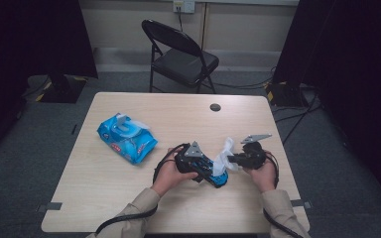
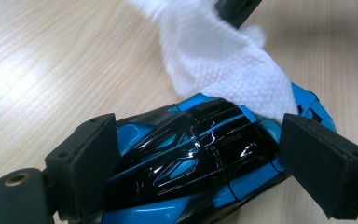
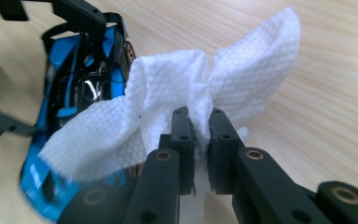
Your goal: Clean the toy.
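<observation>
Wood table [image 1: 129,198] | folding chair [image 1: 181,54] behind | wipes pack [image 1: 126,137] left

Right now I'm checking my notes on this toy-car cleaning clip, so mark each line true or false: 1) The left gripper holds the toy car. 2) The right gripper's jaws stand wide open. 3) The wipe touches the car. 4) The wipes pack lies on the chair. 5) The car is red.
1) True: the left gripper clamps the blue and black toy car by its sides.
2) False: the right gripper is shut on the white wipe.
3) True: the wipe drapes over one end of the car.
4) False: the blue wipes pack lies on the table; the chair stands behind it.
5) False: it is blue and black.
</observation>
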### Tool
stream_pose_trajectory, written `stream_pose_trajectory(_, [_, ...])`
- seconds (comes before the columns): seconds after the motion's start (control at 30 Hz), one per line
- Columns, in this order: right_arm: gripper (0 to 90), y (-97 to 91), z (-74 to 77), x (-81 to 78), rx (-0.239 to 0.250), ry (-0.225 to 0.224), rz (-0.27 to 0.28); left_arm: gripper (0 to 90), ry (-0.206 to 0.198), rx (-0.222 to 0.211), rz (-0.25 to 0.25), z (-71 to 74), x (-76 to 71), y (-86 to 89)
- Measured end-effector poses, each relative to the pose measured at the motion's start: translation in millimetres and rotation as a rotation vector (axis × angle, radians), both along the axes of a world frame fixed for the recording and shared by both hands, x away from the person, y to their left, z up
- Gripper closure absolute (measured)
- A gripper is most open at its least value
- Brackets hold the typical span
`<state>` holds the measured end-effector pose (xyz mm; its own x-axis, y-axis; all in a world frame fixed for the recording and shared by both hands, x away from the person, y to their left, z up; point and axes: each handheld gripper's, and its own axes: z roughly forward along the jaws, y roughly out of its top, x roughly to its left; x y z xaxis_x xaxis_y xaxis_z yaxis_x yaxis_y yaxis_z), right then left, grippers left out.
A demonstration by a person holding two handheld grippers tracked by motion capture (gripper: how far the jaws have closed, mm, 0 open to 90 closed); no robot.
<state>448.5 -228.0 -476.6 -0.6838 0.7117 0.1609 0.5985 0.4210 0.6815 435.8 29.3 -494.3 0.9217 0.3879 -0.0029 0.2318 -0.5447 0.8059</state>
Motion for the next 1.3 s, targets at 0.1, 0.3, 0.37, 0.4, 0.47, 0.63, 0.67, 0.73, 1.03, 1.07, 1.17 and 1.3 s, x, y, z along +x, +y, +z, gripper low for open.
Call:
stream_pose_trajectory(0.1, [82.3,13.8,-4.6,8.0,-0.017,0.006,0.003,12.1,-0.001,-0.003,-0.001,-0.3,0.0,0.1])
stream_pose_trajectory(0.3, [82.3,39.1,-9.9,21.0,0.001,0.015,0.009,12.1,-0.001,-0.004,-0.002,-0.4,0.0,0.0])
stream_pose_trajectory(0.37, [82.2,51.8,-11.0,24.6,-0.034,0.002,0.04,12.1,-0.001,-0.005,-0.003,-0.5,0.0,0.1])
stream_pose_trajectory(0.4, [82.3,55.3,-11.5,25.8,-0.041,-0.001,0.046,12.1,-0.001,-0.009,-0.001,-0.8,-0.1,0.0])
stream_pose_trajectory(0.47, [82.2,62.4,-13.0,29.6,-0.028,0.003,0.05,12.2,-0.002,-0.007,-0.003,-0.7,0.0,0.3])
stream_pose_trajectory(0.63, [82.4,71.7,-14.8,37.7,-0.021,0.002,0.07,12.2,0.0,-0.013,-0.001,-1.0,-0.2,0.0])
stream_pose_trajectory(0.67, [82.9,73.7,-15.1,38.7,-0.024,-0.008,0.082,12.2,0.001,-0.013,-0.001,-1.1,-0.1,0.4])
stream_pose_trajectory(0.73, [83.5,76.5,-16.6,39.5,-0.022,-0.017,0.102,12.2,0.002,-0.013,0.003,-1.1,0.3,0.8])
stream_pose_trajectory(1.03, [85.5,70.5,-20.0,37.2,0.003,-0.055,0.162,12.8,0.009,-0.026,0.003,-1.5,-0.7,0.1])
stream_pose_trajectory(1.07, [85.5,68.8,-19.8,36.2,0.001,-0.055,0.167,13.0,0.008,-0.027,0.004,-1.5,-0.8,0.1])
stream_pose_trajectory(1.17, [85.4,63.1,-20.7,32.0,0.006,-0.063,0.176,13.0,0.01,-0.025,0.004,-1.5,-1.0,0.4])
stream_pose_trajectory(1.3, [85.3,54.5,-22.3,25.4,0.02,-0.068,0.171,13.0,0.006,-0.019,0.007,-0.9,-0.8,-0.3])
